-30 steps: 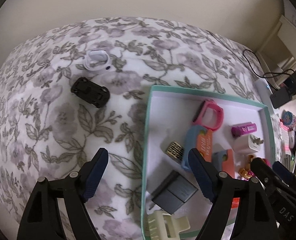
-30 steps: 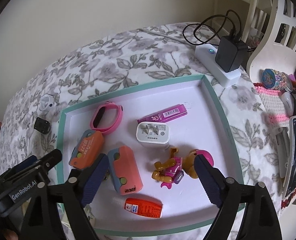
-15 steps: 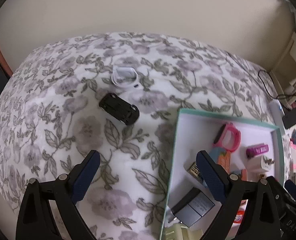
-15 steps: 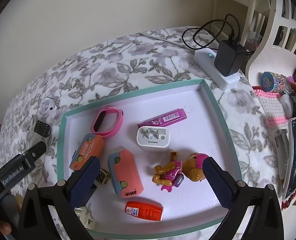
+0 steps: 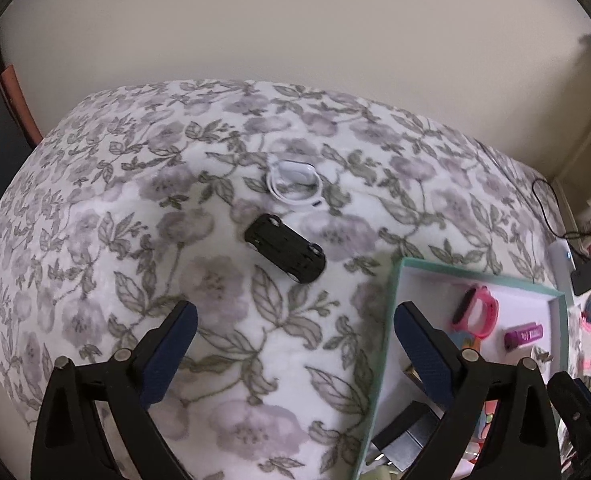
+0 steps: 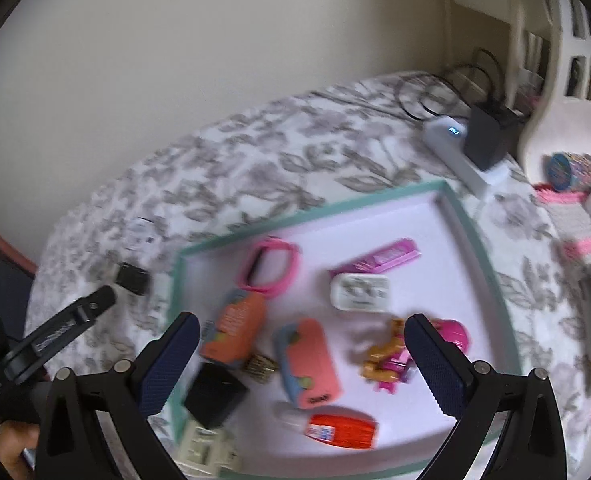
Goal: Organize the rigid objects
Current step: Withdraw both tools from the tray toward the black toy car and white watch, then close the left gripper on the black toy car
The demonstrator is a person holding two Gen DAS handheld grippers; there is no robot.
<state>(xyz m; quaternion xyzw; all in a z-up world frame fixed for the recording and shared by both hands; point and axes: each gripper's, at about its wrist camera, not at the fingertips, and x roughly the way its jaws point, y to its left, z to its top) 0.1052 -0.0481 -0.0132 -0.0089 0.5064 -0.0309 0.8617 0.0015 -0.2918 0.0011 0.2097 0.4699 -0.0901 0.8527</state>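
A toy car (image 5: 285, 253) lay mid-frame on the bedspread (image 5: 95, 240), an earbud case (image 5: 294, 182) just above it, the tray (image 5: 385, 344) at lower right.

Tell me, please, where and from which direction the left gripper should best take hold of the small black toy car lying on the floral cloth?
Grip the black toy car across its narrow body, pads on its two long flanks, probably coming down from above. It lies flat and diagonal on the floral cloth, so roll the opening left gripper, nothing between its jaws, to match. The white case sits clear.

Both grippers, left gripper (image 5: 295, 340) and right gripper (image 6: 301, 348), show black frames, navy textured pads, seemingly silver screws.
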